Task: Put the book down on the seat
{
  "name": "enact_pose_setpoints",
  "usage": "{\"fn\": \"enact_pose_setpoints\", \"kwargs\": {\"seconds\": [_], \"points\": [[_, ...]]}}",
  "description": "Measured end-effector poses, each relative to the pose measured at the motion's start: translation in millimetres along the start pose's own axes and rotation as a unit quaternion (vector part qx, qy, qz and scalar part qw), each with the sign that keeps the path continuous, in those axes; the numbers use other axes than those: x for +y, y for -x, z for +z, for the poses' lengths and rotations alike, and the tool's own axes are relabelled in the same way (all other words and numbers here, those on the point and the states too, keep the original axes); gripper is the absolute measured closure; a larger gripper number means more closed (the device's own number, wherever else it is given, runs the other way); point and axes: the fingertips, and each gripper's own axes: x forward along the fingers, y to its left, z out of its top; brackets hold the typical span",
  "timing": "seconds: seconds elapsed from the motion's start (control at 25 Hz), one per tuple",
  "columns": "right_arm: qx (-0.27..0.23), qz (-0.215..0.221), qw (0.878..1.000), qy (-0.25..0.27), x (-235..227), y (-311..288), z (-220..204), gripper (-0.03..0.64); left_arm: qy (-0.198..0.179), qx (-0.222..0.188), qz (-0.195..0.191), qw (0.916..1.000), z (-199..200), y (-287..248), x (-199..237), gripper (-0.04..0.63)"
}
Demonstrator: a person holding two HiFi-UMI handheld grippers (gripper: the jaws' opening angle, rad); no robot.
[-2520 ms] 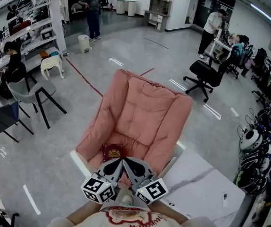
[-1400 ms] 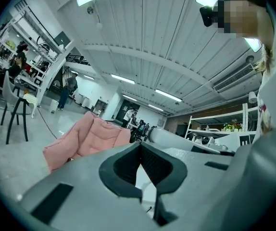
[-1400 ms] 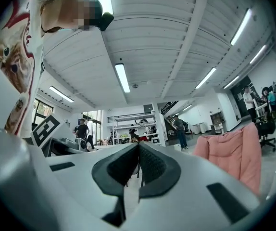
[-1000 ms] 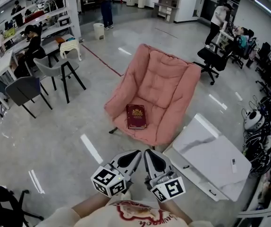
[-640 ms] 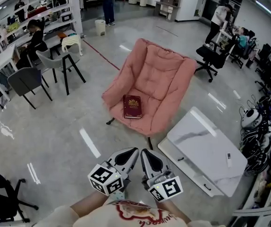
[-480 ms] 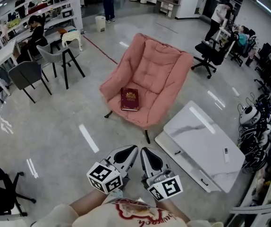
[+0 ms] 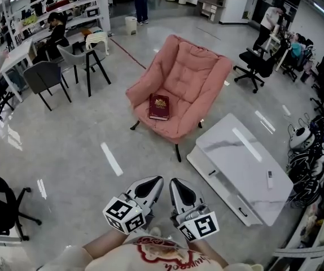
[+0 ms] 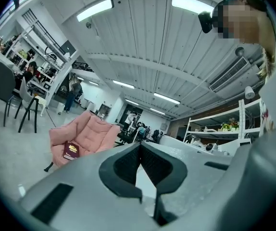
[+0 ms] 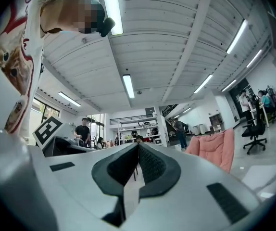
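Book [image 7: 158, 106] lies, seemingly flat, on the chair [image 7: 195, 66]. Left gripper [image 7: 158, 180] and right gripper [image 7: 173, 182], well apart from it, have jaws together, empty.

No readable text anywhere.
Book [image 7: 158, 106] cover: gold stamp, too small to read.
Left marker cube [image 7: 121, 215], right marker cube [image 7: 199, 226]: black-white square codes only, not letters or digits.
Shirt [image 7: 157, 254] print: red script, cut off at frame edge, illegible.

Pink armchair [image 7: 196, 72], red book [image 7: 158, 106] on it
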Motion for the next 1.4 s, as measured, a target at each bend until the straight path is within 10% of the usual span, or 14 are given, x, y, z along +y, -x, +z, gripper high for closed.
{"fn": "enact_pose_setpoints", "kwargs": {"seconds": [1.4], "points": [[-0.006,0.035,0.999,-0.005,77.4,-22.2,3.4,0.615,0.001,-0.012,0.0,0.9999,18.5,72.2,19.4,0.591]]}}
